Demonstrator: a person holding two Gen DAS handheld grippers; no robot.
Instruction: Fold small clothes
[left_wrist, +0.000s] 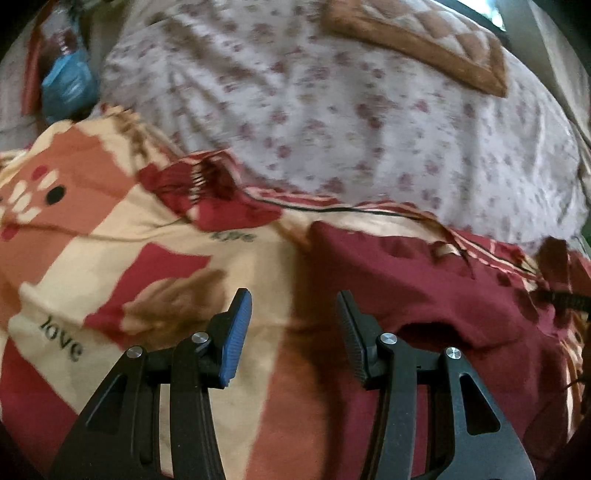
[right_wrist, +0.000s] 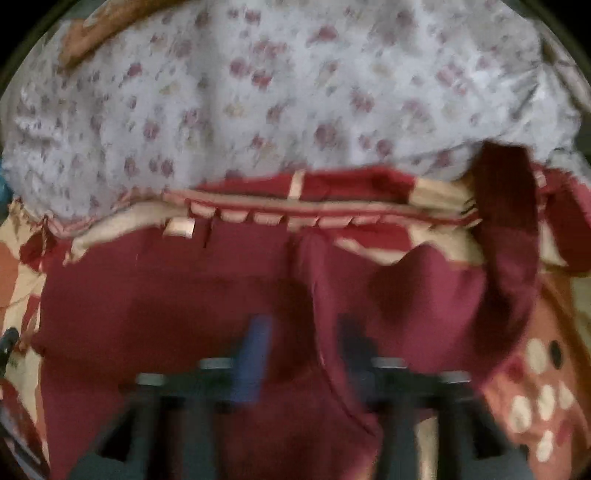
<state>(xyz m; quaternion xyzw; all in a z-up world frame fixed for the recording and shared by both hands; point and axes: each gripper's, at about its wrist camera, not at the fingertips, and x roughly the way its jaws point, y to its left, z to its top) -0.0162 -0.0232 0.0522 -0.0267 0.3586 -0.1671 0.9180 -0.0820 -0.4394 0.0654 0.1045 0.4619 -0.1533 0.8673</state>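
Note:
A dark maroon garment (right_wrist: 207, 291) lies spread on a patterned bedsheet; in the left wrist view it (left_wrist: 424, 280) lies to the right of centre. My left gripper (left_wrist: 293, 332) is open and empty, hovering at the garment's left edge above the sheet. My right gripper (right_wrist: 303, 350) is open, blurred by motion, low over the middle of the garment where a fold ridge runs between the fingers. A sleeve or strip of the garment (right_wrist: 506, 236) sticks up at the right.
The bedsheet (left_wrist: 110, 229) is cream, orange and red with "love" printed on it. A white floral pillow (left_wrist: 332, 110) lies behind the garment, with a brown quilted cushion (left_wrist: 424, 40) on it. A blue packet (left_wrist: 68, 86) sits at the far left.

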